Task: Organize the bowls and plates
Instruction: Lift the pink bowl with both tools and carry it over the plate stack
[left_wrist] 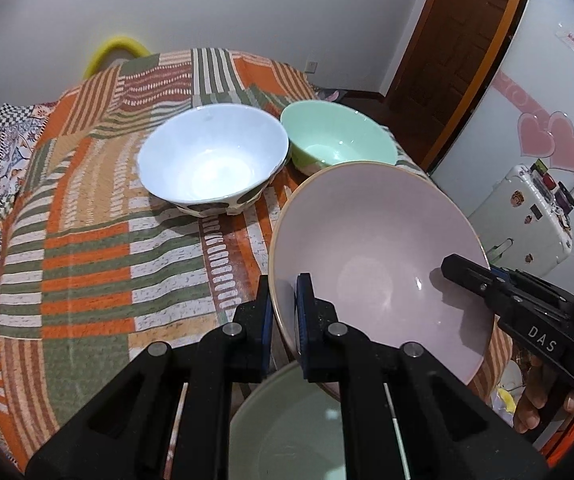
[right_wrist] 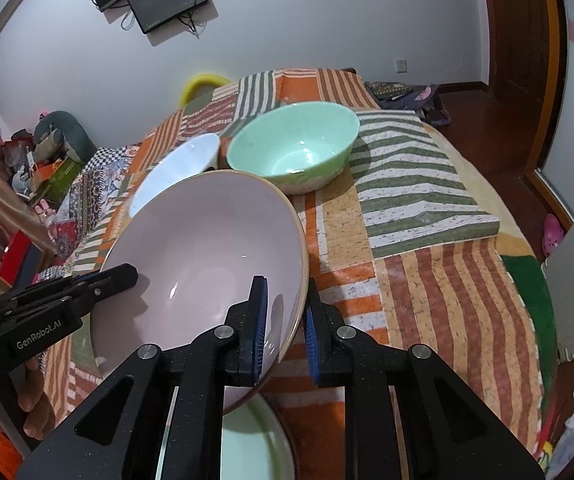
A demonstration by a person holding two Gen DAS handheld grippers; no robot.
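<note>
A pink bowl [left_wrist: 375, 256] [right_wrist: 207, 256] hangs tilted above the patterned cloth, held from both sides. My left gripper [left_wrist: 284, 294] is shut on its left rim, one pad inside and one outside. My right gripper [right_wrist: 285, 294] is shut on the opposite rim the same way. Each gripper shows in the other's view: the right gripper [left_wrist: 461, 270], the left gripper [right_wrist: 125, 274]. A pale green plate [left_wrist: 287, 424] [right_wrist: 255, 444] lies just below the bowl. Farther back stand a white bowl [left_wrist: 215, 160] [right_wrist: 175, 172] and a mint green bowl [left_wrist: 339, 140] [right_wrist: 295, 148], side by side.
The patchwork cloth [left_wrist: 87, 248] covers the whole surface. A raised striped block [right_wrist: 419, 184] sits to the right of the green bowl. A white suitcase [left_wrist: 527, 216] and a wooden door [left_wrist: 459, 40] stand off to the right. A yellow ring [left_wrist: 115, 54] lies at the far edge.
</note>
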